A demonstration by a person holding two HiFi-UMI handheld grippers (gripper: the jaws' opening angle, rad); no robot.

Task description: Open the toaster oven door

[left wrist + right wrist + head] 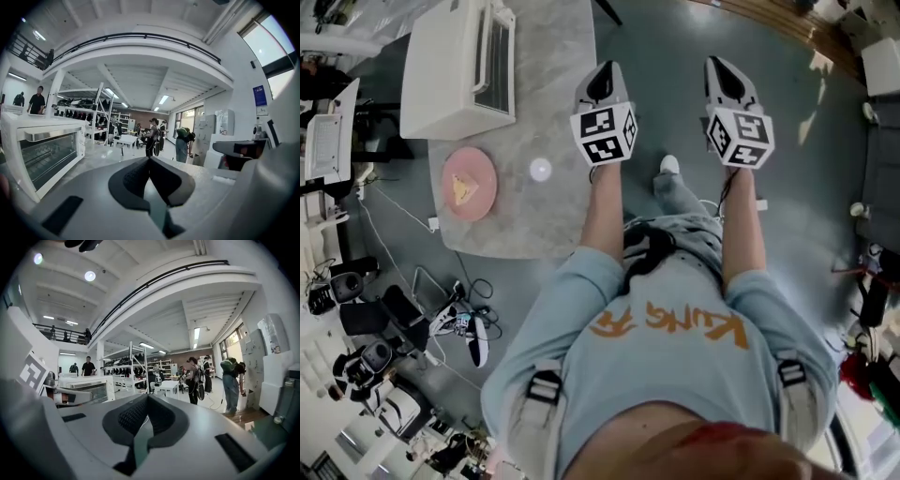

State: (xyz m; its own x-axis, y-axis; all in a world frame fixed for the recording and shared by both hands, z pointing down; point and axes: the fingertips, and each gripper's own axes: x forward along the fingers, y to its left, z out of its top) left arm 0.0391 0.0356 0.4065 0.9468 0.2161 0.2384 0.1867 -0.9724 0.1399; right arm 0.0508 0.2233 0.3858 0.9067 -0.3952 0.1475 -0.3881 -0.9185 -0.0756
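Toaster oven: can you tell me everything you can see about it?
The toaster oven is a white, boxy thing that looks like painted metal. Its front door is shut, with a dark glass window and a shiny bar handle along the top. A wire rack shows through the glass. It stands upright at one end of the grey, stone-looking table. Only the table touches it.

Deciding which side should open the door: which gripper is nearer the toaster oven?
Left. The left gripper is at the right edge of the table, apart from the toaster oven. The right gripper is farther right, over the floor.
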